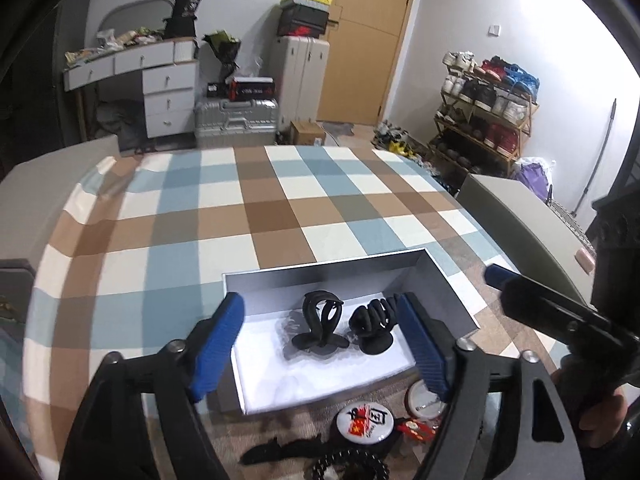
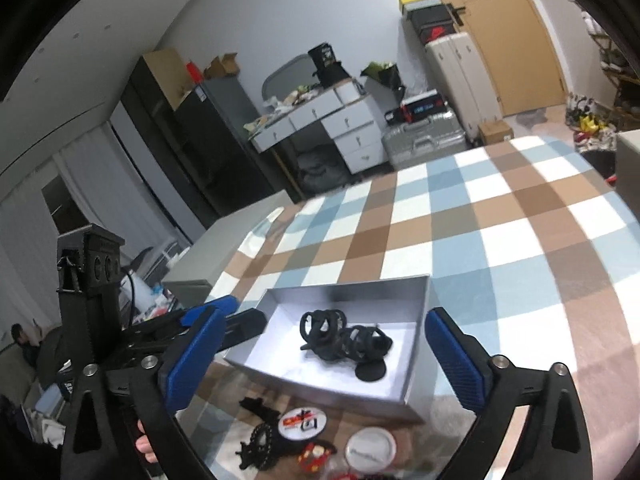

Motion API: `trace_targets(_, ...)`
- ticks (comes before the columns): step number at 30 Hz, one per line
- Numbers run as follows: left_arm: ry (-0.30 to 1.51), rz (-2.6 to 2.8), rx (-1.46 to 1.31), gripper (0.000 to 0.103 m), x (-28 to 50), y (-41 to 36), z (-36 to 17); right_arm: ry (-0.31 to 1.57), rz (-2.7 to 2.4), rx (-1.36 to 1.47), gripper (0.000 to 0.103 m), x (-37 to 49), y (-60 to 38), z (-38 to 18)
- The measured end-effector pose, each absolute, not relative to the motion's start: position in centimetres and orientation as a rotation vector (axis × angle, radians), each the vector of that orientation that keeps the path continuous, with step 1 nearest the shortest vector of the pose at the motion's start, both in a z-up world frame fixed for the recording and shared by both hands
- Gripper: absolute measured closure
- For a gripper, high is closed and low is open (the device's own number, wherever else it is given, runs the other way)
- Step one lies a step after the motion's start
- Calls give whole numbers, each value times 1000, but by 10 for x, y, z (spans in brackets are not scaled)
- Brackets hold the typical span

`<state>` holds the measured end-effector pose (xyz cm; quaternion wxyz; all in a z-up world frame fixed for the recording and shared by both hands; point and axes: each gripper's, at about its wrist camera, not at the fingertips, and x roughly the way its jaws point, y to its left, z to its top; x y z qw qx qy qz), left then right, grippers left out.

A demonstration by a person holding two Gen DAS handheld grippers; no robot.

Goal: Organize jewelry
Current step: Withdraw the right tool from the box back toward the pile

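Although most of the small pieces carry some print, little of it can be read: the round white badge (image 1: 370, 426) just in front of the gift box (image 1: 448, 280) shows a small red flag and two large brush-style characters, one red and one black, while a second pale badge (image 2: 370, 449) beside it has faint grey script too blurred to make out. Next to the badges lies a small red and white charm (image 2: 314, 454) whose design is unclear. Inside the box, on its white floor, two black hair clips (image 1: 320, 326) lie side by side and touching; in the right wrist view they overlap so that their outlines merge. Also in front of the box, a black beaded bracelet (image 2: 260, 442) and a black spiky clip (image 1: 276, 450) are cut off by the claw frames and the lower picture edge. The box rests on a checked tablecloth (image 1: 240, 216) of blue, brown and white squares covering the counter.

The left claw (image 1: 322, 348) stands wide, its blue pads on either side of the box's near end, touching nothing, with the clips seen between them. The right claw (image 2: 324, 360) is spread fully, empty, hovering at the box's near corner. Far beyond the box, a stack of shoe boxes (image 1: 306, 12) atop a pale suitcase bears a red logo, too small to read.
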<state>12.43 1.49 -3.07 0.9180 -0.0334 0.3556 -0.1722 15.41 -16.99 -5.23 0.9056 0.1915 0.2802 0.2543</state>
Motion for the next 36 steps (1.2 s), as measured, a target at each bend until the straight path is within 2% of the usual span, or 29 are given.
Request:
trace_targets(16, 607, -197, -62, 16, 77, 27, -25, 471, 475, 232, 0, 83, -168, -35)
trace_targets(18, 601, -181, -60, 6, 73, 27, -25, 469, 471, 228, 0, 77, -169, -37)
trace_targets(20, 580, -159, -62, 1, 66, 28, -27, 487, 467, 220, 0, 73, -168, -42)
trace_targets(25, 553, -124, -66, 1, 56, 31, -34, 545, 462, 205, 0, 68, -168, -59)
trace_targets(36, 645, -92, -92, 1, 44, 40, -72, 668, 405, 128, 0, 65, -163, -96)
